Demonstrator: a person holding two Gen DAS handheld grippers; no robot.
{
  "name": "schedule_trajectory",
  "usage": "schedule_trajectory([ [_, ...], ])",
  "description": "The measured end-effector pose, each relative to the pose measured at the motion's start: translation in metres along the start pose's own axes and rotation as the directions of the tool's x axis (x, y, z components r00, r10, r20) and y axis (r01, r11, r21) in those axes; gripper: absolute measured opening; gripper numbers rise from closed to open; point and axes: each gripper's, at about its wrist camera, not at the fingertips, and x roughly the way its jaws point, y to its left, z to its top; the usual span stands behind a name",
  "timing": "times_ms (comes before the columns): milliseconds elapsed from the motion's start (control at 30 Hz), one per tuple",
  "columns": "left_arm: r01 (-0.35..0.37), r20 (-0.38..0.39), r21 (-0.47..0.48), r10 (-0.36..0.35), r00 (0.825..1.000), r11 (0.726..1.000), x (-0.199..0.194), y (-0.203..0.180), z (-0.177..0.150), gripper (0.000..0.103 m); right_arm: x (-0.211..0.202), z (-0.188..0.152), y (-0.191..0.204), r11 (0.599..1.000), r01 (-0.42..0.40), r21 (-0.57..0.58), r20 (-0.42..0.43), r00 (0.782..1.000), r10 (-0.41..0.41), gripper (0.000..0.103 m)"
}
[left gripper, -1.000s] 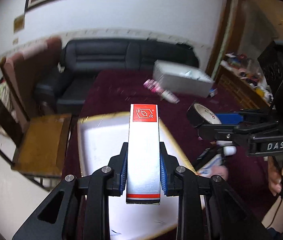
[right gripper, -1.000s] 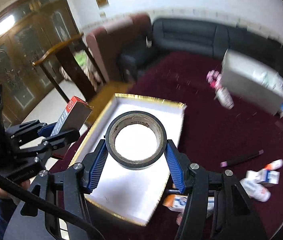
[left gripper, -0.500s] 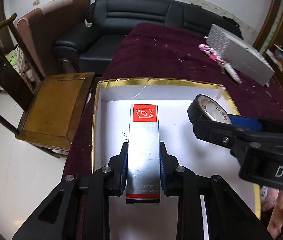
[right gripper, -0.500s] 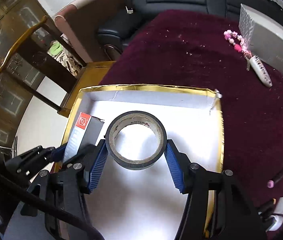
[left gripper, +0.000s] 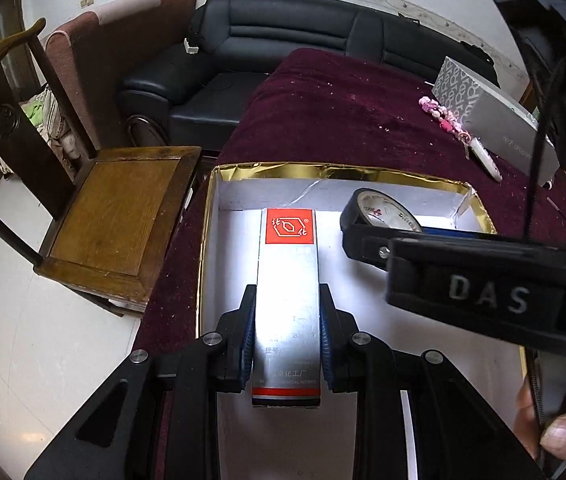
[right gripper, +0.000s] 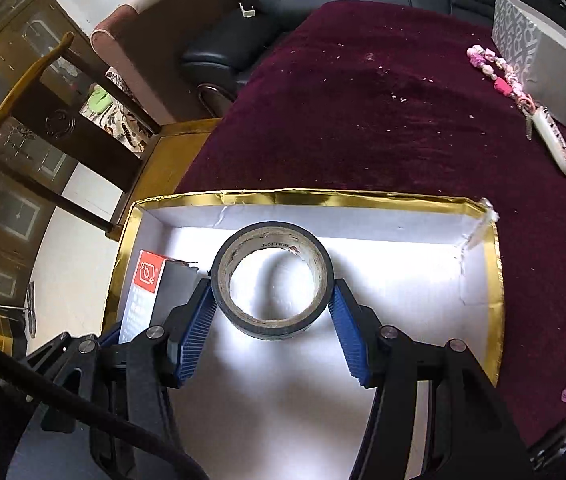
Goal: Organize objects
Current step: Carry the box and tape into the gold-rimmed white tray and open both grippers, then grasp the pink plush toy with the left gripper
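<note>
Both items are down inside the gold-rimmed tray [right gripper: 323,200] on the maroon tabletop [right gripper: 383,112], so this looks like the moment of release. The left gripper [left gripper: 286,328] has its blue pads pressed flat against the long sides of the silver carton with the red logo [left gripper: 287,280], which points toward the tray's far wall near the left side; whether its underside already rests on the white floor I can't tell. The right gripper [right gripper: 271,320] sits around the black tape roll [right gripper: 270,280], its jaws spread about as wide as the roll. In its own view the left pad looks to be touching the rim, while a sliver of gap seems to show at the right pad, so I'd judge the hold loosened or going, though I can't be sure. The roll stands tilted, hole facing the camera, its shadow close beneath. To finish well, I'd lower each piece until it bears on the tray floor, then open slowly and evenly so neither pad drags its item sideways. The roll could tip or wheel off if dropped on edge, so lay it flat first. Draw both tools straight back, keeping the right one clear of the carton beside it.
</note>
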Motion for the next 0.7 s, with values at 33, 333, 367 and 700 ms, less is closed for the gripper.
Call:
schedule_trajectory([
  [33,0.005,0.001,0.001,-0.005,1.000,1.000,0.001,0.000,0.000,0.024,0.003,0.000,0.000,1.000,0.000,0.004,-0.002,1.000,0.000,0.058],
  [333,0.075,0.012,-0.014,-0.075,0.997,0.997,-0.003,-0.002,0.000,0.041,0.015,0.005,-0.008,0.994,-0.082,0.076,-0.009,0.996,0.083,0.068],
  [367,0.077,0.012,-0.012,-0.077,0.997,0.997,-0.003,-0.003,0.000,0.042,0.015,0.005,-0.009,0.992,-0.096,0.083,-0.014,0.995,0.098,0.070],
  [700,0.083,0.075,0.020,-0.084,0.994,0.996,-0.044,-0.013,-0.019,0.042,-0.048,-0.024,-0.035,0.982,-0.182,0.049,0.062,0.982,0.179,0.070],
])
